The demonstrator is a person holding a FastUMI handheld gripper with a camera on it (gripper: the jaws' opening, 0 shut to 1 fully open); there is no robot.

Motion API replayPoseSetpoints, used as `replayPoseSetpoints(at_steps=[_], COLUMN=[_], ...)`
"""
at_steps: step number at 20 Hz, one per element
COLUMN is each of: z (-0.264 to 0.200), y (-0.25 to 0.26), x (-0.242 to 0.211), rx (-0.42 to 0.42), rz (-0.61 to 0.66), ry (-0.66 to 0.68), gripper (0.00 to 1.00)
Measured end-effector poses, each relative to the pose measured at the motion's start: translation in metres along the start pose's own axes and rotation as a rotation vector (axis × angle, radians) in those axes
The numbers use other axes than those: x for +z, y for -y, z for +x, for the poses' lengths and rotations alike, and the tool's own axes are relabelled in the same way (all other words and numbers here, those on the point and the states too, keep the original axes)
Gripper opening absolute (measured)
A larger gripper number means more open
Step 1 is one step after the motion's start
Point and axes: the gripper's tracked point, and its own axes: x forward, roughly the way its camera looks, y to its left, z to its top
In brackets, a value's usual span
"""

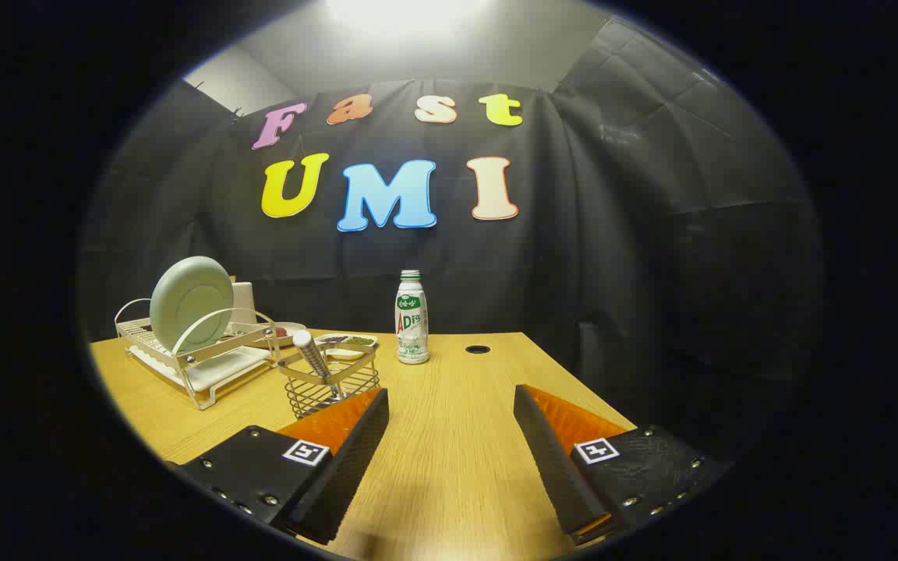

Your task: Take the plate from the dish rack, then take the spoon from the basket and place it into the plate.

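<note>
A pale green plate [192,302] stands on edge in the white wire dish rack [207,360], far ahead and to the left of my fingers. Closer in, a small wire basket [334,386] sits just beyond my left finger, with the spoon's handle [310,352] sticking up out of it. My gripper [450,405] hovers above the wooden table [449,460], open wide, with nothing between its fingers.
A white and green drink bottle [411,318] stands upright ahead of the fingers, near the table's back edge. A small dish [348,340] with food lies behind the basket. A round cable hole [478,349] is in the tabletop to the right of the bottle.
</note>
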Motion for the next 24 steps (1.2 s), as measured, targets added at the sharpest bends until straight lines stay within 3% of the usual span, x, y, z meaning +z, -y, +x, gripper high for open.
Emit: replayPoseSetpoints(at_steps=[24], z=[0.0049], y=[0.0016], x=[0.0009], rx=[-0.006], rz=[0.003], ry=[-0.001], gripper=[0.99])
